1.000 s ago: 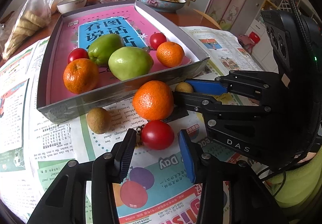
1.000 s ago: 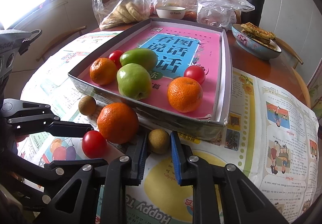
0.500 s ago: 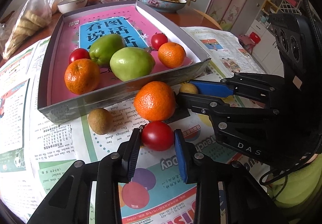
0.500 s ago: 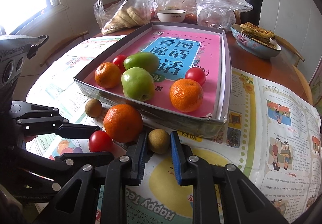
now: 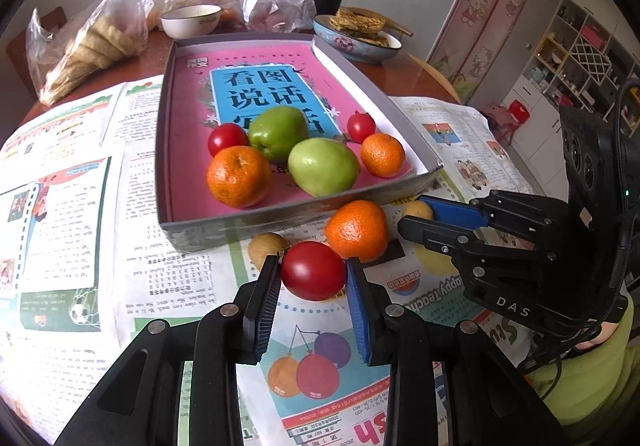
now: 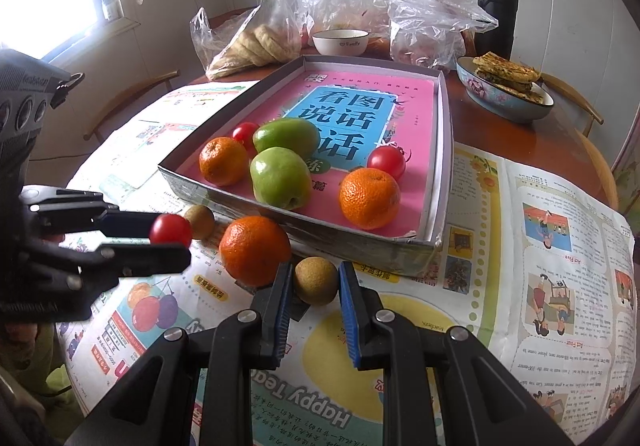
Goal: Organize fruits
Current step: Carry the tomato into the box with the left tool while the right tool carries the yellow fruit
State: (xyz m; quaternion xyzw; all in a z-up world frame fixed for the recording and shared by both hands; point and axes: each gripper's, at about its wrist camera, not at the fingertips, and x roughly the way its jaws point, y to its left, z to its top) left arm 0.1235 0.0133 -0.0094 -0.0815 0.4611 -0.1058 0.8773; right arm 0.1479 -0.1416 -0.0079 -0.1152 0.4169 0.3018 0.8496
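round surface [image 6: 560,141] under newspaper [image 5: 72,205] fills my view. grey tray [image 5: 164,149] at centre holds two green apples, two oranges, two tomatoes. my left claw [image 5: 312,278] pinching red tomato [image 5: 313,270], raised off paper, in front of tray. loose orange [image 6: 255,250] on newspaper between claws. my right claw [image 6: 314,282] pressed on small brown fruit [image 6: 316,280] resting on paper beside tray's near wall.
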